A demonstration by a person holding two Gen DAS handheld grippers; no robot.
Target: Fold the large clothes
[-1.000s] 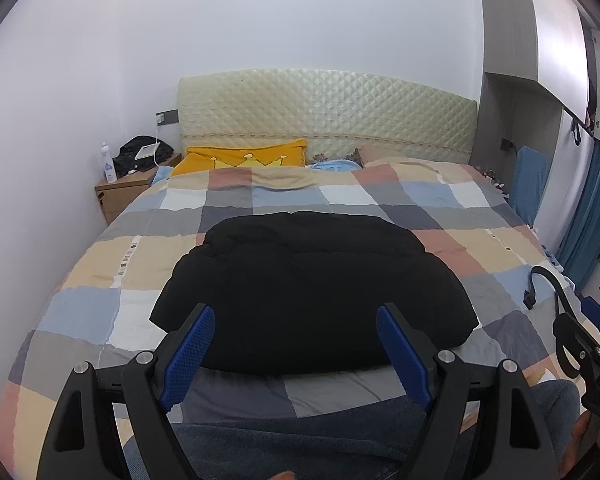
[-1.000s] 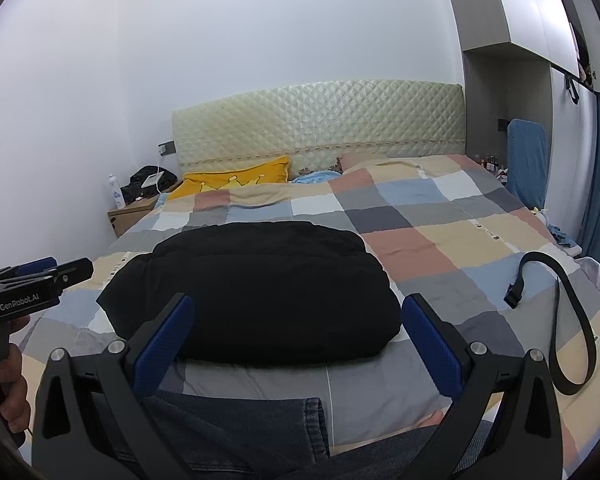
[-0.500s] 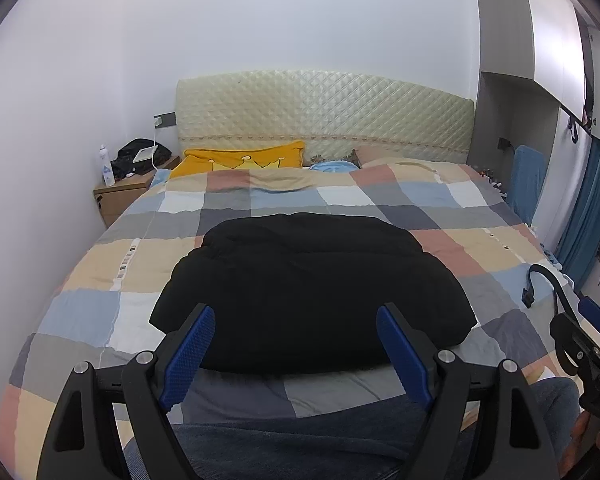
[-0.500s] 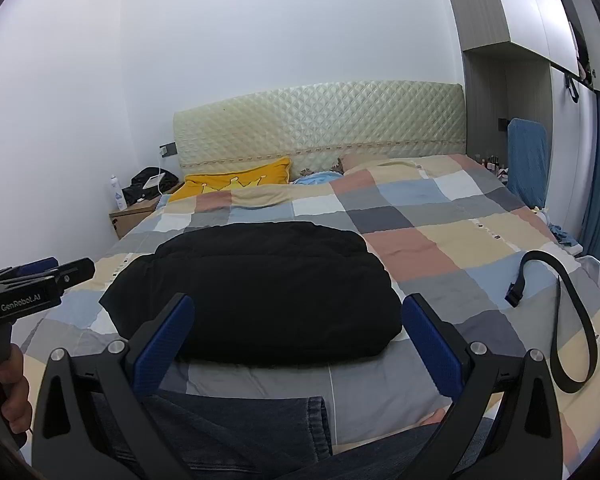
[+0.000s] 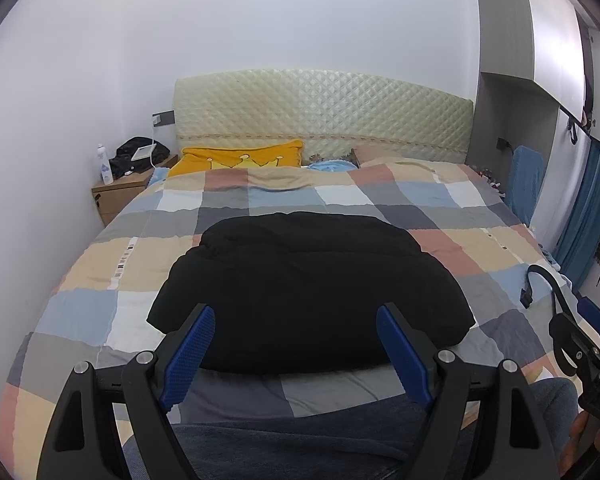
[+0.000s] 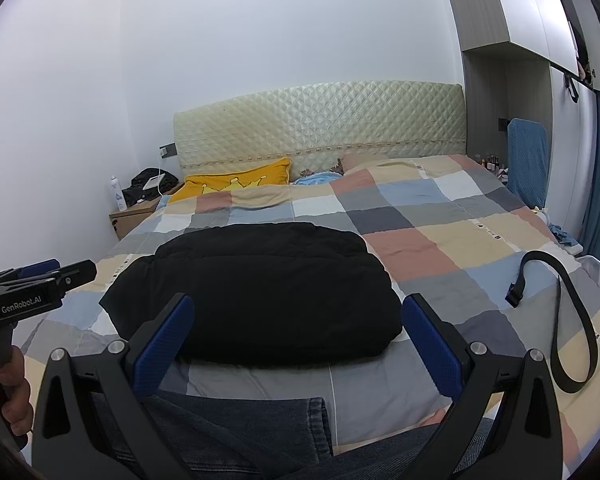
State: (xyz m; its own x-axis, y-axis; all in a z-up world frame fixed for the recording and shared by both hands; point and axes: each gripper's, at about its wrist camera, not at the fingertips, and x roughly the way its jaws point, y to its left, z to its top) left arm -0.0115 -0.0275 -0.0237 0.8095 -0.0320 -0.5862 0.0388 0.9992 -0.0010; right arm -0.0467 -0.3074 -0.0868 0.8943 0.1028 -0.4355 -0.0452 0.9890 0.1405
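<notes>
A bulky black padded garment (image 5: 308, 288) lies folded into a rounded bundle on the near half of a bed covered with a checked quilt (image 5: 440, 200) of blue, grey, beige, white and dusty-pink squares. The left claw (image 5: 296, 356) hangs above the foot of the bed with its blue-padded fingers (image 5: 186, 356) spread wide and nothing between them; the garment sits just beyond its tips. The right claw (image 6: 298, 344) is likewise wide and empty, facing the same bundle from slightly further right. Beneath both claws a piece of dark blue denim (image 6: 236, 428) lies at the near edge of the quilt. A black strap with a buckle (image 6: 572, 320) curls on the quilt well to the right of the garment. At the head of the bed a yellow pillow (image 5: 240, 158) leans by a cream quilted headboard (image 5: 320, 112), and a wooden bedside cabinet (image 5: 116, 196) stands to the left, carrying a white bottle (image 5: 105, 164).
</notes>
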